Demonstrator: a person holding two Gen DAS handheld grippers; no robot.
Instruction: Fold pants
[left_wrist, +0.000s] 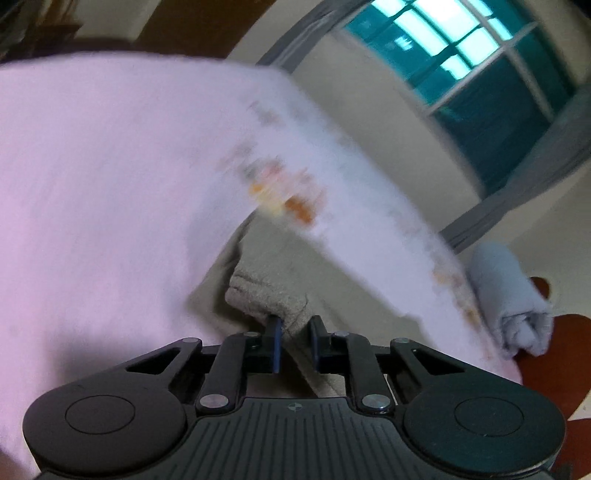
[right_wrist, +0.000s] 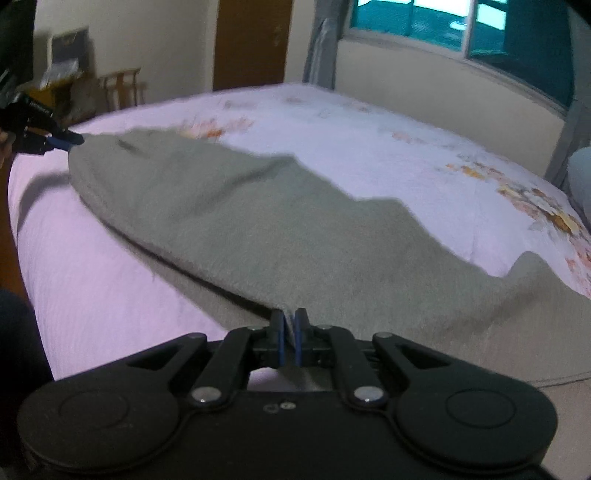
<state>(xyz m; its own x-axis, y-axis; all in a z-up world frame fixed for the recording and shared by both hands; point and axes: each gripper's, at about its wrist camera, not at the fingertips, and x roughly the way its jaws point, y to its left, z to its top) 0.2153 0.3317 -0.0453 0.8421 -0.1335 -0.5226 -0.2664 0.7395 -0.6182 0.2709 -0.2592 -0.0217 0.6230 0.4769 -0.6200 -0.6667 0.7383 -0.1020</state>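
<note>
Grey-beige fleece pants (right_wrist: 280, 225) lie spread across a pink quilted bed (right_wrist: 110, 295), one layer lifted and stretched between both grippers. My right gripper (right_wrist: 290, 332) is shut on the near edge of the pants. My left gripper (right_wrist: 74, 140) shows at the far left of the right wrist view, pinching the far end of the fabric. In the left wrist view my left gripper (left_wrist: 295, 339) has a bunch of the pants (left_wrist: 266, 295) between its fingers, with a small gap between them. That view is motion-blurred.
The bed (left_wrist: 92, 184) has a floral print (right_wrist: 546, 206) on its far right side. A rolled grey garment (left_wrist: 513, 299) lies at the bed's edge. A window (right_wrist: 480, 29), curtains, a brown door (right_wrist: 251, 44) and a chair (right_wrist: 122, 88) stand beyond the bed.
</note>
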